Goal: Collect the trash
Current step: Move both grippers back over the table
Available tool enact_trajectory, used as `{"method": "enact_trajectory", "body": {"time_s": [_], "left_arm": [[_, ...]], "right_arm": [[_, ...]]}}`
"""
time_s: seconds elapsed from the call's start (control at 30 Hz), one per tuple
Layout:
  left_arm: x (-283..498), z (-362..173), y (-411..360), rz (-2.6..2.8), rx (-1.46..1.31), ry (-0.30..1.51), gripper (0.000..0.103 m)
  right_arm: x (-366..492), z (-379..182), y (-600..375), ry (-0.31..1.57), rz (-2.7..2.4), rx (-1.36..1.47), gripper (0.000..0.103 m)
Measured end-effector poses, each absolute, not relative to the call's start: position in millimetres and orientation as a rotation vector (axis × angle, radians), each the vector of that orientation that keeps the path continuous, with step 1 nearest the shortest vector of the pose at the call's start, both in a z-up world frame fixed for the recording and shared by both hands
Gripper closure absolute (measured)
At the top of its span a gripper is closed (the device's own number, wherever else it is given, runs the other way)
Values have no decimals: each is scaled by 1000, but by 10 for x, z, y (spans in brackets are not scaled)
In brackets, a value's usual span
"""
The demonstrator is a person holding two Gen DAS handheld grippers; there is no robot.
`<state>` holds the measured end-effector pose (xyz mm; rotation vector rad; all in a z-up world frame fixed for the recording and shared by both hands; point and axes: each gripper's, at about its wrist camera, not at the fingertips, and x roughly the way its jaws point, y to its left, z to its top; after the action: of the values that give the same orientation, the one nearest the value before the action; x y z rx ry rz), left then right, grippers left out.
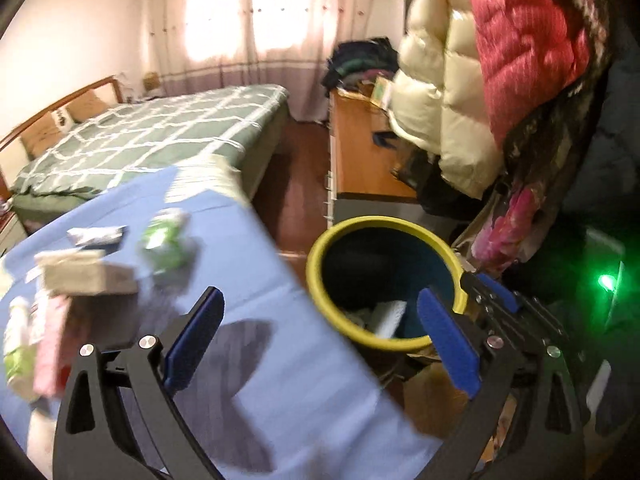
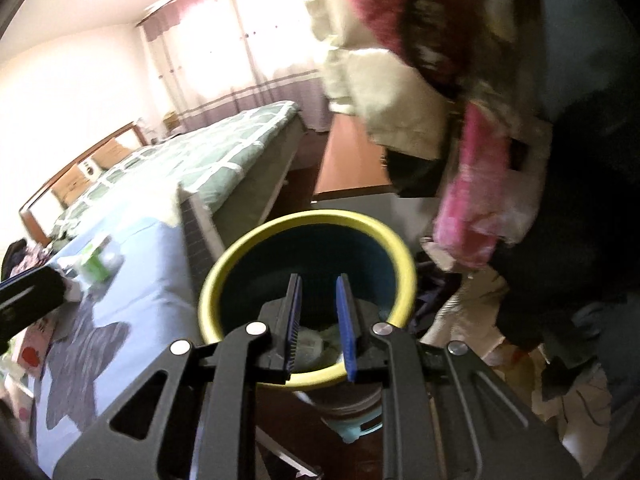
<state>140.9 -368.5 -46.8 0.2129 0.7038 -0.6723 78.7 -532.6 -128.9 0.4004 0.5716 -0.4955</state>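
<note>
In the left wrist view we see our left claw [image 1: 320,328] spread wide and empty at the bottom of the frame, over the blue-covered bench [image 1: 260,360] and the yellow-rimmed trash bin [image 1: 320,248] at centre right. On the bench at left lie a green wrapper [image 1: 168,240] and a small carton [image 1: 84,276]. Our right claw [image 2: 318,320], narrowly parted with nothing between its pads, hangs above the bin, where white scraps [image 2: 320,344] lie.

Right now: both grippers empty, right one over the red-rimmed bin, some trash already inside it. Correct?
Not quite: the bin's rim is yellow, not red, as the right wrist view shows. The rest stands: the right gripper is over the bin with nothing between its fingers, the left gripper is wide open and empty, and there is pale trash at the bottom of the bin.
</note>
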Motion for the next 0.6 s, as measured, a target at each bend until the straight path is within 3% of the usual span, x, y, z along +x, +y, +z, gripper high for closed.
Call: {"method": "enact_trajectory", "body": {"time_s": [0.6], "left_arm": [[1177,-441,-768,-177,0,661,5]], "right_arm": [[1346,-1059,-3464,615,-98,241,81]]}}
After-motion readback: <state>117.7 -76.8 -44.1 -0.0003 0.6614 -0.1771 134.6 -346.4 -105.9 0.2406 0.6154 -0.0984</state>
